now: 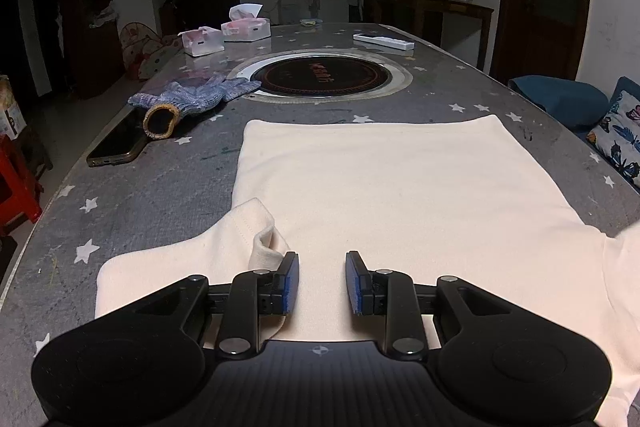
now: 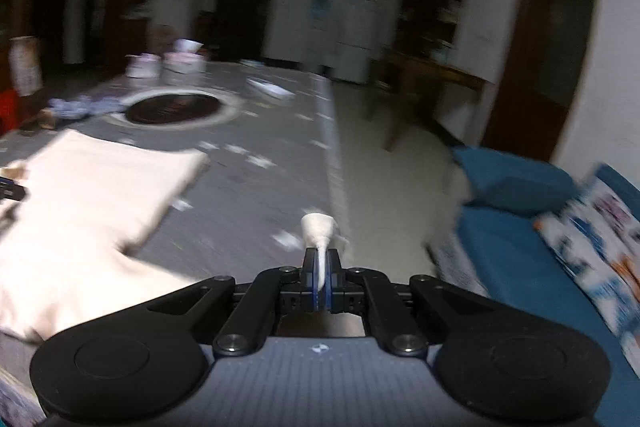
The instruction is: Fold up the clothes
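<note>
Cream shirt [image 1: 380,187] flat on tabletop [image 1: 160,179]. Left gripper [image 1: 322,281] gapes, empty; right gripper [image 2: 321,279] pinches a thin sleeve end. Risk: slip-out, or dragging the body askew.

No text can be read with any certainty; the dark round cooktop [image 1: 325,78] set into the table [image 1: 168,183] bears a short line of reddish characters near its far edge — too small and foreshortened to make out; in the right wrist view the same cooktop is blurred; the tissue boxes [image 1: 245,29] and the phone [image 1: 117,140] show no legible marking — nor does any other surface.
</note>
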`<action>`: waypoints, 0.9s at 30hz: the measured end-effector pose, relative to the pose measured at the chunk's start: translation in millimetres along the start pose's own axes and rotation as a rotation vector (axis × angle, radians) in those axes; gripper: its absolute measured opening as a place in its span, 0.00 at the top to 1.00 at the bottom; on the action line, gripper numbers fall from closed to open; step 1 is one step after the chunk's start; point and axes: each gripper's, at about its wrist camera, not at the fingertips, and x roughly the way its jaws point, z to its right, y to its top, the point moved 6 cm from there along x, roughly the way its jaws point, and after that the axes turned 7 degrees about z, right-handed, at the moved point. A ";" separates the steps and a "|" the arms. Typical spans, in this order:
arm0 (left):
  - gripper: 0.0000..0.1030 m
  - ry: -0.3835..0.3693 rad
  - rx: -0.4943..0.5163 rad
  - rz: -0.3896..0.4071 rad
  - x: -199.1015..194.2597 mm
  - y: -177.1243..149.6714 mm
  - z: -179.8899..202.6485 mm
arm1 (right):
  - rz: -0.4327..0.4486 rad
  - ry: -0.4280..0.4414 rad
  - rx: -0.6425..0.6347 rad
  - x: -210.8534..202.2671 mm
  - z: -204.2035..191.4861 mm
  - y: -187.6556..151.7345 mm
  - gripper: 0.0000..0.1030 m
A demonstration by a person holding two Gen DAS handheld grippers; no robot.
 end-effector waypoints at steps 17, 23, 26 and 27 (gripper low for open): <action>0.70 0.000 -0.016 -0.008 2.2 1.4 -1.7 | -0.045 0.036 0.084 25.3 5.6 -20.8 0.73; 0.65 0.014 -0.011 -0.004 10.4 6.4 1.6 | -0.027 0.042 0.080 51.5 14.3 -10.8 0.73; 0.63 -0.005 -0.008 -0.009 10.7 7.7 1.8 | -0.024 0.039 0.080 63.3 16.1 -5.5 0.73; 0.63 -0.016 -0.006 -0.012 9.5 7.5 1.8 | -0.025 0.036 0.074 67.4 15.8 -3.2 0.73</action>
